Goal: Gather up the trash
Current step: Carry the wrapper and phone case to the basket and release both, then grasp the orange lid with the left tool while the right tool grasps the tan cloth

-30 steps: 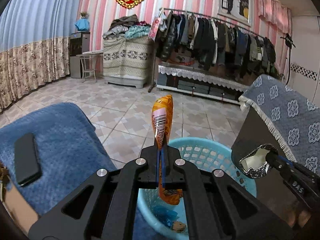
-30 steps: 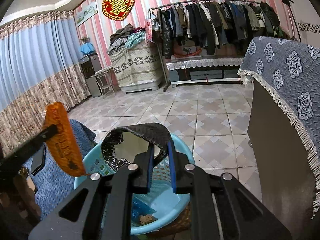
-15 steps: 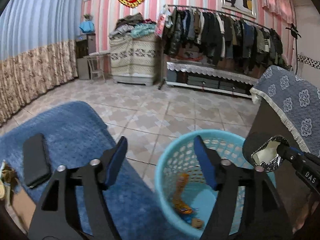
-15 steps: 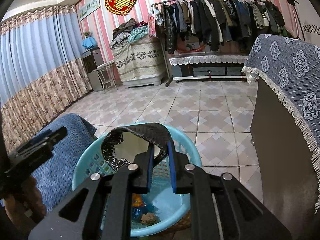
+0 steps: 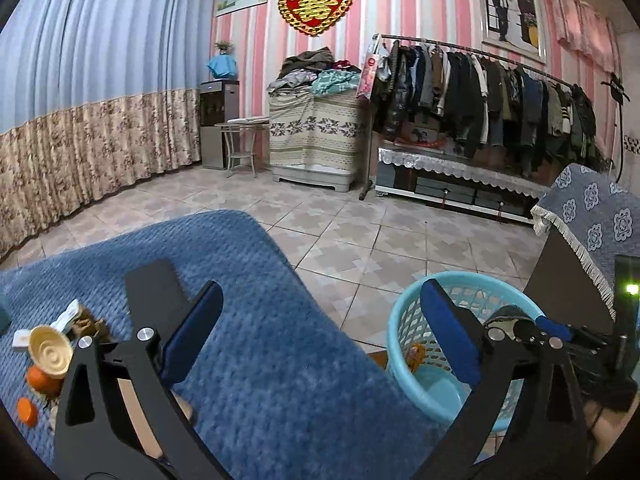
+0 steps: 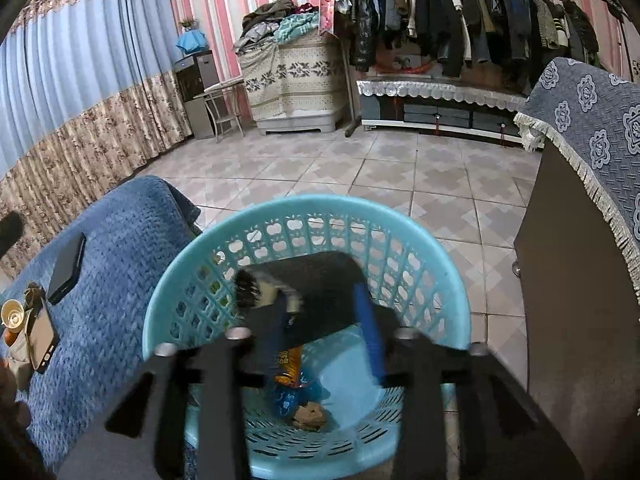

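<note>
My left gripper (image 5: pixel 320 336) hangs over the blue blanket (image 5: pixel 256 360); its jaws are opening wide with nothing between them. To its right stands the light blue basket (image 5: pixel 404 312), with the orange wrapper (image 5: pixel 416 354) inside. My right gripper (image 6: pixel 324 320) is above the basket (image 6: pixel 312 204), its jaws opening. The black foil-lined wrapper (image 6: pixel 312 280) sits blurred and loose between its fingers. The basket holds the orange wrapper (image 6: pixel 288 364), a blue wrapper (image 6: pixel 292 396) and a brown lump (image 6: pixel 310 416). A cream cup (image 5: pixel 48 350) and orange scraps (image 5: pixel 38 378) lie on the blanket's left.
Two phones (image 6: pixel 66 268) (image 6: pixel 40 338) lie on the blanket. A dark cabinet under a grey patterned cloth (image 6: pixel 580 320) stands right of the basket. Tiled floor (image 6: pixel 360 168) stretches to a clothes rack (image 5: pixel 480 92) and covered furniture by the striped wall.
The left gripper let the orange wrapper fall into the basket, opened wide and swung left over the blanket. The right gripper sank over the basket and its jaws parted around the black wrapper.
</note>
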A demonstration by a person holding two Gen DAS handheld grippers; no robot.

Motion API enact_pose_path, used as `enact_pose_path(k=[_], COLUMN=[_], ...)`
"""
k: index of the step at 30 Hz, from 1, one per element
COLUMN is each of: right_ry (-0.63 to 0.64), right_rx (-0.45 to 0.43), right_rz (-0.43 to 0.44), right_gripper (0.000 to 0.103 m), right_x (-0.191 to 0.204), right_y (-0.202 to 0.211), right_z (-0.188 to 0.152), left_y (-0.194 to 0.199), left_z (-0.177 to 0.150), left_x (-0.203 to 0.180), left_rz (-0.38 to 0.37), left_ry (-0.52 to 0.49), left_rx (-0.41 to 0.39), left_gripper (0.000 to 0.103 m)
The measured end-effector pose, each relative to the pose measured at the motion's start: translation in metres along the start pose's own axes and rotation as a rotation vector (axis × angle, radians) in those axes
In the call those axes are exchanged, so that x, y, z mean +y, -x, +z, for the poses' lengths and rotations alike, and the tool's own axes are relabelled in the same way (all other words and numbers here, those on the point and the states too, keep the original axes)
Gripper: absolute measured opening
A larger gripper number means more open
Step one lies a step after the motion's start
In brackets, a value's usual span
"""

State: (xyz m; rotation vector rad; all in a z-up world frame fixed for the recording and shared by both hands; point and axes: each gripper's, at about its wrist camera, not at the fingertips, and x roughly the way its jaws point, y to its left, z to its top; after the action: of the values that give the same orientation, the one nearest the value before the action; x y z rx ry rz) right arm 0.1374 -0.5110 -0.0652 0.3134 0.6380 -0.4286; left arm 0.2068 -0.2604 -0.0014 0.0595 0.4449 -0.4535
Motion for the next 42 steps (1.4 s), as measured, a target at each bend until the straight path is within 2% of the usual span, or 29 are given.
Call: enact_pose_path(k=[1,4,5,9,11,17,19,26,32,35,38,42], right_ry=[-0.001,0.006,0.011,0.029,0.046,0.110,0.134,0.235,0.324,0.339,0.360,0.415], right_rx=[-0.004,-0.018,-0.024,-0.042,-0.064,-0.133,-0.152,-0.167,-0.153,-0.115,-0.072,-0.058], right_rz=[-0.009,-0.023,-0.030,-0.031,-0.034,0.020,0.045,0.155,0.249,0.306,0.323,0.304], right_gripper=[0.055,0.060,0.067,0.071,0.082,0.085,0.092,0.093,0.093,0.093,0.093,0.093], right_x=[0.000,0.003,0.005,0.015,0.024,0.063,0.079,0.142,0.200,0.223,0.240,0.260], right_y=[0.002,0.007,0.009,0.018,0.025,0.051,0.058,0.077,0.082,0.075,0.065,0.061], right_z=[0.001,0.003,0.003,0.003,0.003,0.008,0.008,-0.002,-0.022,-0.032,-0.043,-0.055], left_y=[0.005,0.017,0.021,0.040,0.051,0.082,0.093,0.121,0.131,0.132,0.128,0.114], left_z=[-0.001,-0.003,-0.005,-0.008,-0.010,-0.017,-0.020,-0.037,-0.067,-0.085,-0.104,-0.119], left_x=[0.005,0.016,0.021,0.039,0.050,0.089,0.103,0.168,0.232,0.256,0.280,0.295], left_rz=[0.003,0.018,0.022,0.046,0.071,0.128,0.166,0.256,0.349,0.382,0.391,0.378], left_ry=[0.005,0.016,0.022,0.038,0.046,0.079,0.074,0.142,0.214,0.242,0.288,0.334], left_rx=[0.000,0.003,0.005,-0.005,-0.014,-0.015,-0.022,0.003,0.066,0.106,0.156,0.217], left_gripper=[0.097,0.097,0.097,0.097,0.097,0.097,0.097,0.097,0.097,0.097,0.097,0.097])
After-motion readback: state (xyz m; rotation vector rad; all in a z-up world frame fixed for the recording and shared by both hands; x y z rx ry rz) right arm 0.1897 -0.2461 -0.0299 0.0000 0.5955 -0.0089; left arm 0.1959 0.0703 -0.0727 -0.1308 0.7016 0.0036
